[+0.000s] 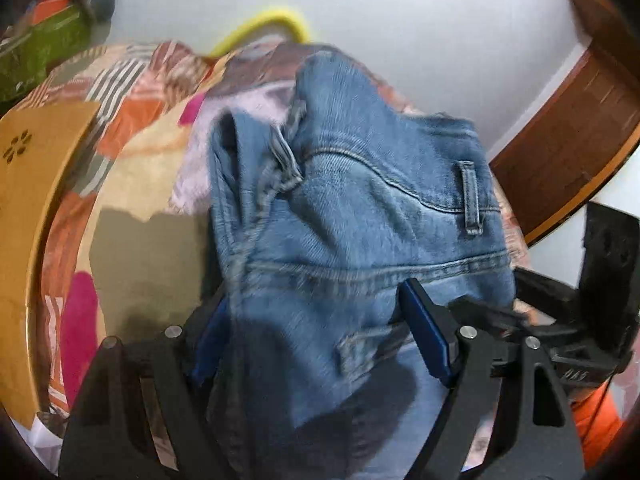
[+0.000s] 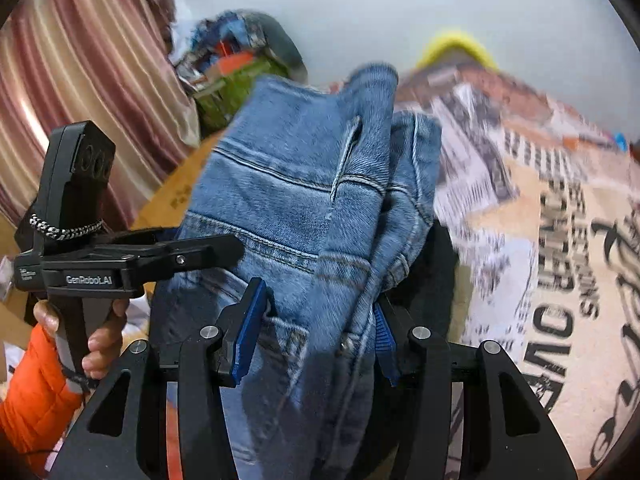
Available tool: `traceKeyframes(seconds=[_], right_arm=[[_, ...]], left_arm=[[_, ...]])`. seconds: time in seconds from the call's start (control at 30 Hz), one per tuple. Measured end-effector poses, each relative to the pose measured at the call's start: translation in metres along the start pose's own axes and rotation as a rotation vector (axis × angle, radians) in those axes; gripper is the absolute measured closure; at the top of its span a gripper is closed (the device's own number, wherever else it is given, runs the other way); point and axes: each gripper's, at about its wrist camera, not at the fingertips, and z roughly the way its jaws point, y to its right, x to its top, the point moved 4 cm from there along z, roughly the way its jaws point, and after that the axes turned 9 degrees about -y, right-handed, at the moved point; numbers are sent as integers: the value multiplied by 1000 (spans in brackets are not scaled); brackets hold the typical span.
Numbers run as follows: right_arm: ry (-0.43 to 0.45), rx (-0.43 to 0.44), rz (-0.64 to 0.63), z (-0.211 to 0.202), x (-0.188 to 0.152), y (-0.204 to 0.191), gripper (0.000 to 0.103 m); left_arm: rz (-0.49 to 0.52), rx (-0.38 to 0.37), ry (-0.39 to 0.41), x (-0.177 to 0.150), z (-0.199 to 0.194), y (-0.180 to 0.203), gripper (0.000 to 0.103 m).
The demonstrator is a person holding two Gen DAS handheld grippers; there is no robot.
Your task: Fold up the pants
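The jeans (image 1: 360, 216) hung bunched above the patterned bedspread (image 1: 132, 168), the left gripper (image 1: 320, 344) and right gripper (image 2: 316, 336) each clenched on thick waistband denim. Uneven layers could slip free, likely dropping a crooked fold.

Pants (image 1: 352, 216) hang bunched between both tongs, above the bedspread (image 1: 132, 168).
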Motion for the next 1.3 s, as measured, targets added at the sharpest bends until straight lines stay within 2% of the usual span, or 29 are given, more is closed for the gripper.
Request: traceKeyframes(seconds=[0.03, 0.13, 0.2, 0.27, 0.37, 0.43, 0.57, 0.77, 0.93, 1.1, 1.3], right_arm=[[-8, 2, 19, 3, -3, 5, 55], [4, 38, 49, -3, -9, 9, 53], [18, -6, 29, -14, -13, 4, 53], [32, -87, -19, -24, -16, -1, 53], [62, -124, -43, -43, -18, 0, 53], [85, -114, -44, -57, -20, -2, 53], [143, -108, -65, -89, -23, -17, 53], [282, -127, -152, -155, -38, -62, 53], [409, -137, -186, -218, -63, -104, 53], [526, -127, -199, -268, -91, -141, 53], [621, -112, -200, -309, -122, -170, 53]], left_arm=[[-12, 14, 1, -2, 5, -7, 22], [-34, -27, 8, -7, 1, -15, 22], [-20, 6, 21, -7, -6, -16, 22], [8, 87, 66, -10, -24, -13, 22], [13, 98, 113, -16, -45, -9, 22], [9, 106, 135, -19, -56, -5, 22], [32, 135, 181, -30, -85, 21, 22], [117, 189, 279, -56, -146, 78, 22], [184, 199, 404, -88, -213, 126, 22], [191, 219, 507, -122, -272, 159, 22], [203, 302, 642, -172, -333, 190, 22]])
